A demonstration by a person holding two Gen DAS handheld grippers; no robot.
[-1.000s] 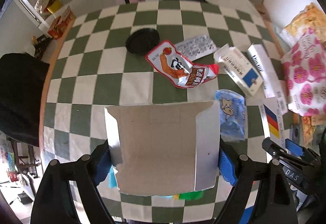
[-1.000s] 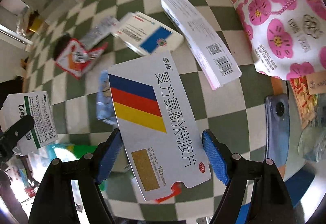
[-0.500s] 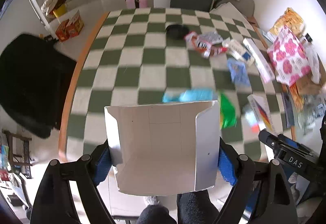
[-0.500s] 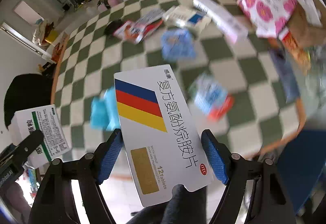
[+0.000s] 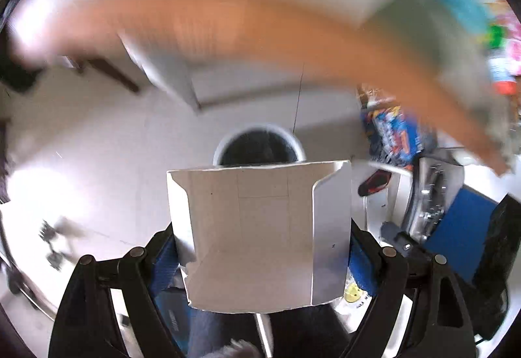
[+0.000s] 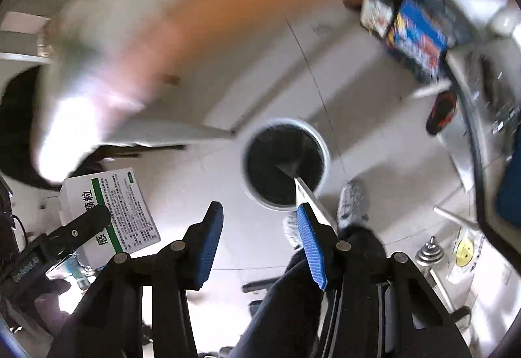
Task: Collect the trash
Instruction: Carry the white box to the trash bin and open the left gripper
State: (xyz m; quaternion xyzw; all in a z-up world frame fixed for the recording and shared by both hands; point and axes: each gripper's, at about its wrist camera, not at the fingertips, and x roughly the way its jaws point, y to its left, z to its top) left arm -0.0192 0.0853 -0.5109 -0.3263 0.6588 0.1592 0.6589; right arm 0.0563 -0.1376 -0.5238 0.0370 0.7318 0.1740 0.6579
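Observation:
My left gripper (image 5: 260,247) is shut on a torn white medicine box (image 5: 260,234), held above the floor just short of a round bin (image 5: 257,146) with a black liner. In the right wrist view that box (image 6: 110,211) shows at the left, with green print. My right gripper (image 6: 257,234) stands open above the same bin (image 6: 285,162). A thin white medicine box (image 6: 312,198), seen edge-on, lies against the inside of my right finger and points down into the bin.
The orange table edge (image 5: 293,32) sweeps blurred across the top. A blue snack package (image 6: 416,35) and a black-and-red shoe (image 6: 441,113) lie on the pale floor. The person's slippered foot (image 6: 353,198) and dark trouser leg are beside the bin.
Both grippers swung off the checkered table and down over the floor bin. My right gripper opened, and its striped box turned edge-on toward the bin. The left still holds its box.

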